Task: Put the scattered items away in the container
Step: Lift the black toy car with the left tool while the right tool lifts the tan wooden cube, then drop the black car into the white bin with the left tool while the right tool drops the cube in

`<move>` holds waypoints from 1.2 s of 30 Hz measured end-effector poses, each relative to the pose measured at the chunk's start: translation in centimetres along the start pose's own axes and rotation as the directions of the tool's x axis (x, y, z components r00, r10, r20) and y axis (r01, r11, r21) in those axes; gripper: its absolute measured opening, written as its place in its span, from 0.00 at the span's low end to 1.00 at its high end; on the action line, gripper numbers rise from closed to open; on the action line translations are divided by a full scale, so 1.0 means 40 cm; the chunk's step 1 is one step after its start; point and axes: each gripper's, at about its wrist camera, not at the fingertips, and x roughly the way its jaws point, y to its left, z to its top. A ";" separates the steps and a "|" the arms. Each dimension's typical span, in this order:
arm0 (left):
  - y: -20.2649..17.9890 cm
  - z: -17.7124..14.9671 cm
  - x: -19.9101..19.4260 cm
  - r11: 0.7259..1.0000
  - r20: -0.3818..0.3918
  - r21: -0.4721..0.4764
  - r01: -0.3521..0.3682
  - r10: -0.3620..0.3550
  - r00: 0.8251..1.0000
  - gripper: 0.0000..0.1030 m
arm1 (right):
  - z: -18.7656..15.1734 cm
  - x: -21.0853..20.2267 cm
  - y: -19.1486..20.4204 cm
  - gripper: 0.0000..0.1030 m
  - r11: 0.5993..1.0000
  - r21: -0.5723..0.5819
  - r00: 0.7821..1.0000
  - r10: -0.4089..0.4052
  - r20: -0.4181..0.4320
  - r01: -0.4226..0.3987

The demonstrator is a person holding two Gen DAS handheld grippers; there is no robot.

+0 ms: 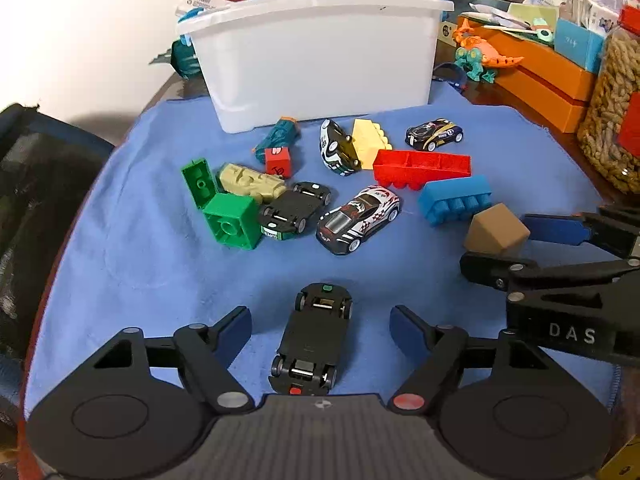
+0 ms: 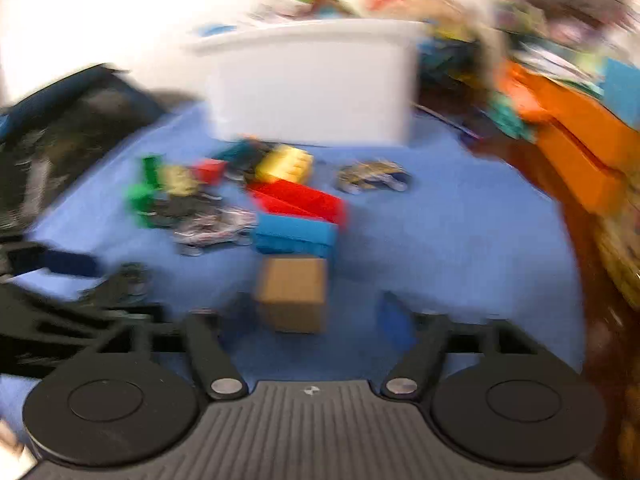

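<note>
White wall (image 1: 80, 40) behind blue-clothed wooden table (image 1: 568, 152)

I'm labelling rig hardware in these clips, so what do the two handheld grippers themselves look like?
Both are matte black plastic with blue finger pads. The left gripper has a ribbed grey centre plate, two round black discs, linkage arms with silver pivots and one red pivot. The right gripper, blurred in its own view, looks alike; the left view shows white letters "DAS" on its side. No sleeves or cables are visible.

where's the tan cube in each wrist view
Left wrist: tan cube at right of centre, between the fingers of the right gripper, tipped on an edge.
Right wrist: the cube at lower centre, between that gripper's own open fingers, blurred.
Shared landmark: the blue brick just behind it.
</note>
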 end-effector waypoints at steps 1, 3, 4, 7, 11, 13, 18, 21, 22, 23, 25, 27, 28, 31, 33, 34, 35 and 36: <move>0.003 0.001 0.003 1.000 -0.007 -0.015 -0.002 0.002 1.000 0.83 | -0.002 0.010 0.003 1.00 0.996 0.019 0.996 -0.086 -0.029 0.087; 0.008 0.007 0.012 0.999 -0.033 -0.044 -0.019 0.018 0.999 0.90 | -0.010 0.004 0.005 1.00 0.996 0.018 0.996 -0.084 -0.014 0.085; 0.012 0.006 0.014 0.999 -0.037 -0.050 -0.012 0.010 0.999 0.90 | -0.011 0.003 0.003 1.00 0.997 0.020 0.997 -0.079 -0.011 0.080; 0.013 -0.006 0.011 0.999 -0.005 -0.037 -0.002 0.002 1.000 0.90 | -0.020 0.003 -0.004 1.00 0.999 -0.006 0.999 -0.052 0.009 0.052; 0.019 -0.004 0.005 0.999 -0.003 -0.035 0.011 -0.011 1.000 0.78 | -0.003 0.010 -0.007 0.99 0.999 -0.031 0.999 -0.026 -0.030 0.025; 0.018 0.000 -0.003 1.000 0.015 -0.014 0.010 -0.010 1.000 0.69 | 0.007 0.002 -0.003 0.80 0.999 -0.045 0.999 -0.015 -0.028 0.014; 0.004 -0.005 -0.006 0.998 0.025 0.012 0.056 -0.056 0.998 0.54 | 0.019 -0.010 0.018 0.58 0.996 -0.063 0.998 0.068 -0.019 -0.069; 0.002 -0.005 -0.004 0.997 0.041 0.018 0.069 -0.070 0.997 0.49 | 0.018 -0.004 0.031 0.59 0.995 -0.089 0.998 0.054 -0.013 -0.054; 0.004 -0.005 -0.002 0.997 0.046 0.011 0.076 -0.077 0.996 0.44 | 0.020 -0.005 0.032 0.59 0.995 -0.088 0.999 0.052 -0.009 -0.053; 0.009 -0.005 0.000 0.996 0.049 0.004 0.089 -0.089 0.995 0.39 | 0.023 -0.006 0.032 0.58 0.995 -0.090 0.999 0.052 -0.007 -0.053; 0.013 -0.004 0.001 0.995 0.054 -0.004 0.096 -0.096 0.994 0.38 | 0.027 -0.007 0.035 0.56 0.994 -0.099 0.999 0.047 0.005 -0.047; 0.007 -0.002 0.002 0.996 0.051 0.008 0.089 -0.089 0.995 0.38 | 0.030 -0.001 0.038 0.56 0.993 -0.103 0.999 0.051 0.000 -0.051; 0.003 -0.003 0.002 0.996 0.050 0.018 0.084 -0.085 0.995 0.38 | 0.031 0.004 0.038 0.48 0.993 -0.099 0.998 0.057 -0.011 -0.058; 0.005 -0.006 -0.005 0.994 0.053 0.024 0.106 -0.108 0.993 0.33 | 0.034 0.002 0.034 0.32 0.993 -0.088 0.997 0.072 -0.023 -0.074; 0.002 -0.006 -0.014 0.994 0.060 0.037 0.107 -0.109 0.992 0.33 | 0.037 -0.001 0.024 0.32 0.994 -0.055 0.996 0.089 -0.030 -0.090; 0.000 -0.005 -0.020 0.993 0.066 0.046 0.106 -0.109 0.992 0.33 | 0.038 -0.003 0.019 0.32 0.995 -0.042 0.996 0.088 -0.031 -0.089; -0.002 -0.001 -0.028 0.993 0.070 0.053 0.106 -0.109 0.992 0.33 | 0.040 -0.005 0.016 0.32 0.996 -0.035 0.996 0.086 -0.033 -0.087; -0.003 0.006 -0.039 0.993 0.075 0.057 0.107 -0.112 0.991 0.33 | 0.043 -0.010 0.011 0.32 0.996 -0.027 0.995 0.089 -0.034 -0.090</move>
